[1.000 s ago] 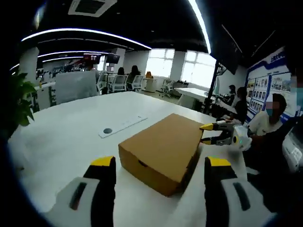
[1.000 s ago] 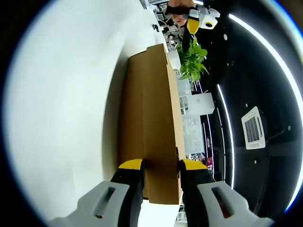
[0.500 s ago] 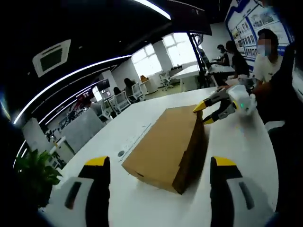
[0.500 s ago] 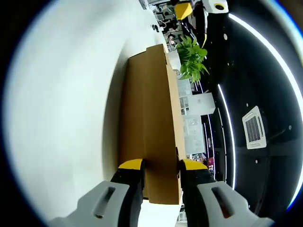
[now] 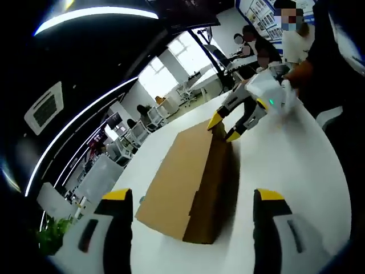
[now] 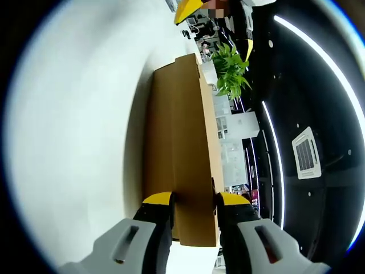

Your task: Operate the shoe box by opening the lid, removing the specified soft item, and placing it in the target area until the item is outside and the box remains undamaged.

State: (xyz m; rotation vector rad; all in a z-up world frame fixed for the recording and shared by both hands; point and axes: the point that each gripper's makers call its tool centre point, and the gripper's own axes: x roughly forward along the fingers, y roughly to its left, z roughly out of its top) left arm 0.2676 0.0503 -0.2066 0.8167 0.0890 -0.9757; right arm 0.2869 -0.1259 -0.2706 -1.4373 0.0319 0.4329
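Note:
A closed brown cardboard shoe box (image 5: 188, 180) lies on the white table (image 5: 296, 171), lengthwise away from me. My left gripper (image 5: 193, 195) hangs open just short of the box's near end, one jaw to each side. At the far end my right gripper (image 5: 224, 128) pinches the box, held by a person's hand. In the right gripper view the box (image 6: 182, 137) stretches away and my right gripper (image 6: 195, 198) is shut on its near end, with the yellow fingertips (image 6: 158, 198) pressed against the cardboard. The left gripper (image 6: 218, 25) shows at the top, beyond the far end.
The white table (image 6: 74, 142) spreads wide beside the box. A green potted plant (image 6: 231, 68) stands past the far end, also low at the left (image 5: 51, 237). People sit at desks behind the right gripper (image 5: 256, 48). Office chairs stand far back.
The left gripper view has rolled and swung, so the box now runs more upright in it. In the right gripper view the left gripper's yellow tip looms larger. Box and right grip are unchanged.

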